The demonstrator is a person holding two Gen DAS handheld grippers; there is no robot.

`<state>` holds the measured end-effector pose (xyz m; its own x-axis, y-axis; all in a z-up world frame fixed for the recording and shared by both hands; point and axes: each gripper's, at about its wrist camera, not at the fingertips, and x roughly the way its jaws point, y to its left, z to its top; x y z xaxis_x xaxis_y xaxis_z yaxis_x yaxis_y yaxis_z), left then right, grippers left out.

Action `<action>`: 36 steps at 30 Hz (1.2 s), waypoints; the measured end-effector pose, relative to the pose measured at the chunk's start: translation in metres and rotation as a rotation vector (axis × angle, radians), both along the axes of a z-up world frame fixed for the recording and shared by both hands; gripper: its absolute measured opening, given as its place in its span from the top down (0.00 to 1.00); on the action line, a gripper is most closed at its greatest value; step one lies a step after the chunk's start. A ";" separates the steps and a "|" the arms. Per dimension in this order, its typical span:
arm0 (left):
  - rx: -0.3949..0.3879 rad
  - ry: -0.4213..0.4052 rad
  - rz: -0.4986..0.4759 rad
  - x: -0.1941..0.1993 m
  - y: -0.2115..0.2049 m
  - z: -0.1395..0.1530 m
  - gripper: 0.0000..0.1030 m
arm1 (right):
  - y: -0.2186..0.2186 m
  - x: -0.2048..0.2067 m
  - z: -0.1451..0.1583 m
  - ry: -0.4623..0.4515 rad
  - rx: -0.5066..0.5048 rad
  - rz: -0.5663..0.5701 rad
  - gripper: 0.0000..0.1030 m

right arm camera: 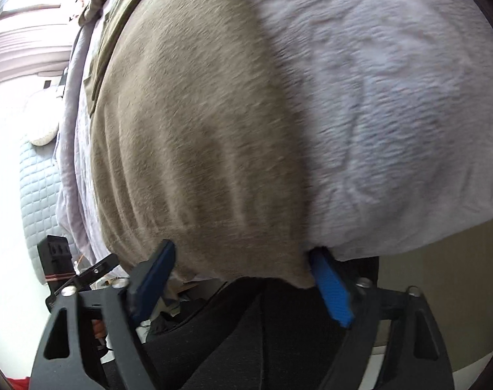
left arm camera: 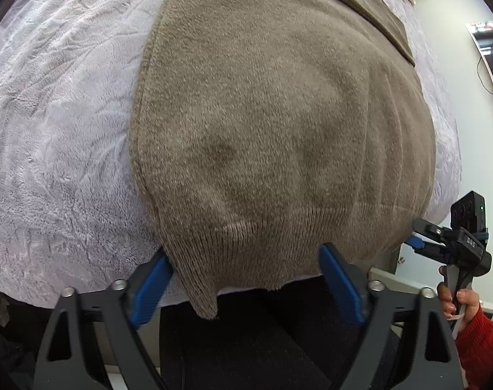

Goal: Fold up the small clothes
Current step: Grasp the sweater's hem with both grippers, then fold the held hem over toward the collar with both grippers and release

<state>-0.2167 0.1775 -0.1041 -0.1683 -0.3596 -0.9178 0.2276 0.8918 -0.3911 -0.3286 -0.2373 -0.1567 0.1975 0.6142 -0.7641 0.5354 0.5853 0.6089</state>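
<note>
A brown knitted sweater [left arm camera: 272, 123] lies flat on a pale fleece blanket [left arm camera: 58, 136], its ribbed hem hanging over the near edge. My left gripper [left arm camera: 246, 260] is open at that hem, its blue fingers [left arm camera: 149, 286] on either side of the hem's left corner, with the cloth between them. My right gripper [right arm camera: 243, 266] is open at the hem's other corner of the sweater [right arm camera: 188, 136], blue fingers [right arm camera: 330, 289] spread. The right gripper also shows at the right edge of the left wrist view [left arm camera: 418, 237].
The blanket [right arm camera: 392, 97] covers a raised surface whose edge runs just in front of both grippers. A folded olive garment [left arm camera: 369, 3] lies at the far end. A hand in a red sleeve [left arm camera: 473, 321] holds the right gripper. A quilted grey cover [right arm camera: 38, 188] is at the left.
</note>
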 end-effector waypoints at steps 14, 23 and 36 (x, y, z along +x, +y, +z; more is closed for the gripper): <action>-0.371 -0.011 0.076 0.021 0.015 0.065 0.90 | -0.006 0.003 0.063 -0.240 0.274 -0.222 0.88; -0.474 -0.092 0.151 0.091 0.004 0.112 0.90 | -0.032 0.080 0.111 -0.381 0.370 -0.271 0.88; -0.486 -0.266 0.231 0.261 -0.041 0.146 0.90 | -0.094 0.264 0.153 -0.507 0.374 -0.214 0.88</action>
<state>0.0440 0.1366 0.0419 0.1770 -0.7486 -0.6389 0.1949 0.6630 -0.7228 -0.0643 -0.3314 -0.0042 0.6232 0.7274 -0.2873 0.2098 0.1983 0.9574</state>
